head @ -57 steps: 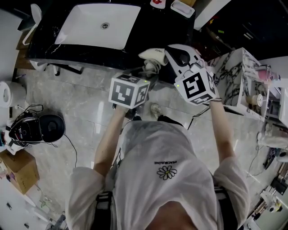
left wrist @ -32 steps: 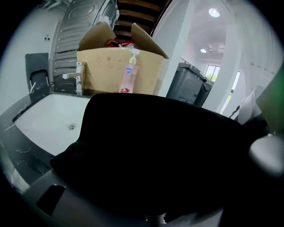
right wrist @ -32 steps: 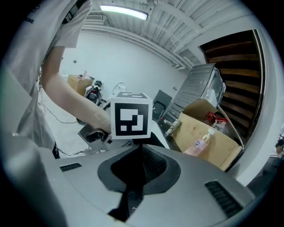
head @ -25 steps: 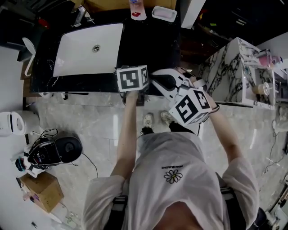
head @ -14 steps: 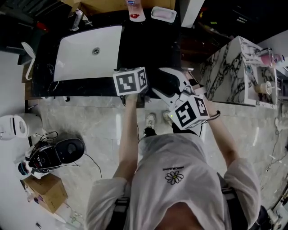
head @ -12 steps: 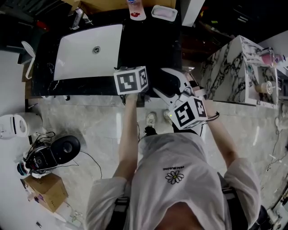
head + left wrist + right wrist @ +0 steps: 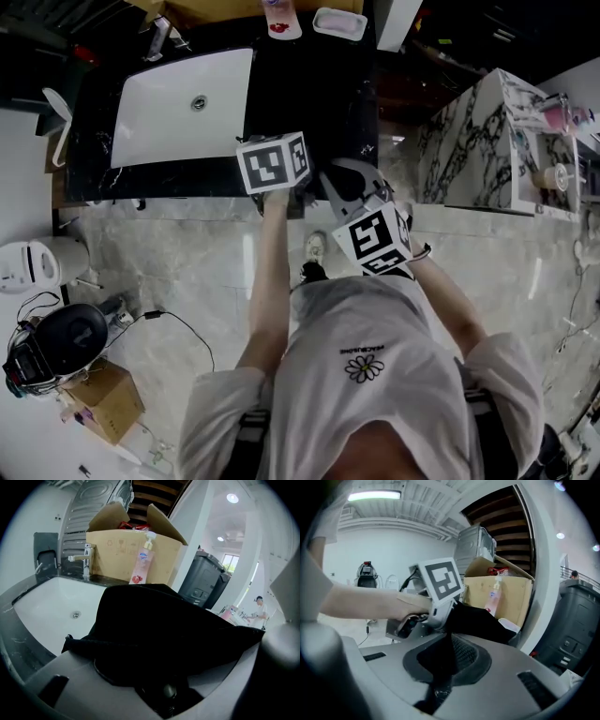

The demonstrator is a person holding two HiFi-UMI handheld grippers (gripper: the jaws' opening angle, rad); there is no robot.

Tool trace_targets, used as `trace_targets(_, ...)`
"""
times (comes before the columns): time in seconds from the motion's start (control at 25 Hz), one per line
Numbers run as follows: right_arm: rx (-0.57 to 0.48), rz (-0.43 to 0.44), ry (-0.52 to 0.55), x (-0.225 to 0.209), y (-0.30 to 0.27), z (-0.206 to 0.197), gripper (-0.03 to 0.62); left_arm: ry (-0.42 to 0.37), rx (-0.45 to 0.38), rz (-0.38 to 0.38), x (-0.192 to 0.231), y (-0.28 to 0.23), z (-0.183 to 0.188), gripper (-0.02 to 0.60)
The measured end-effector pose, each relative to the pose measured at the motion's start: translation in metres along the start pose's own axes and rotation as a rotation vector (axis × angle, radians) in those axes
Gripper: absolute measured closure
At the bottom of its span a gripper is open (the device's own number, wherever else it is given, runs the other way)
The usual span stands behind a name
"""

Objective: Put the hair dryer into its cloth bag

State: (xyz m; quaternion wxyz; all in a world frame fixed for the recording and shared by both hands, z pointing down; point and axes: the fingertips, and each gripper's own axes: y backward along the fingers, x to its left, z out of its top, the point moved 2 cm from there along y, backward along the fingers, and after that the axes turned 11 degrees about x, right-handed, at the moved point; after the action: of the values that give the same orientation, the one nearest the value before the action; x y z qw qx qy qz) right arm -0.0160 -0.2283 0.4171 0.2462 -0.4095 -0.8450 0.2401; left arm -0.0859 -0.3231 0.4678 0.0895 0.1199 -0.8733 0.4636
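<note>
Left to right: a white sink (image 7: pixel 183 103) is set in the dark bench (image 7: pixel 314 89). At the bench's front edge, the left hand-held gripper (image 7: pixel 161 670) is clenched on the black cloth bag (image 7: pixel 164 625), which fills the space between its jaws. The bag stretches across to the right hand-held gripper (image 7: pixel 440 667), whose jaws are closing with a fold of the same cloth pinched between them. Beyond the bag stand a cardboard box (image 7: pixel 133 550) and a pink soap bottle (image 7: pixel 143 566). The hair dryer itself cannot be made out.
</note>
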Motion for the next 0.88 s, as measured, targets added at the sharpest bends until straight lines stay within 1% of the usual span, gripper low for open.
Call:
trace_targets(0.12,-0.015,0.030,0.104,0.014,0.005,0.001,0.571,-0.016,0.016,0.014,0.003,-0.005,0.000,0.344)
trace_targets(0.2,-0.011,0.026,0.138,0.015,0.006,-0.002,0.571,-0.034,0.032,0.025,0.003,-0.010,-0.002,0.344)
trace_targets(0.32,0.001,0.017,0.142,0.011,0.007,-0.008,0.571,-0.075,0.046,0.045,0.002,-0.015,-0.004,0.344)
trace_targets(0.48,0.016,0.014,0.139,0.011,0.008,-0.017,0.571,-0.144,0.002,0.052,-0.004,-0.019,-0.001,0.344)
trace_targets(0.56,0.019,0.011,0.139,0.010,0.008,-0.019,0.571,-0.173,0.025,0.055,-0.006,-0.023,-0.002,0.344)
trace_targets(0.68,0.020,0.007,0.130,0.009,0.009,-0.020,0.571,-0.227,0.101,0.083,-0.006,-0.030,-0.006,0.342)
trace_targets(0.72,0.021,0.007,0.126,0.009,0.009,-0.020,0.571,-0.240,0.114,0.095,-0.006,-0.032,-0.007,0.342)
trace_targets(0.8,0.025,0.003,0.120,0.007,0.009,-0.022,0.571,-0.244,0.116,0.117,-0.006,-0.032,-0.008,0.338)
trace_targets(0.88,0.030,-0.001,0.115,0.006,0.010,-0.024,0.571,-0.236,0.102,0.147,-0.003,-0.028,-0.008,0.296)
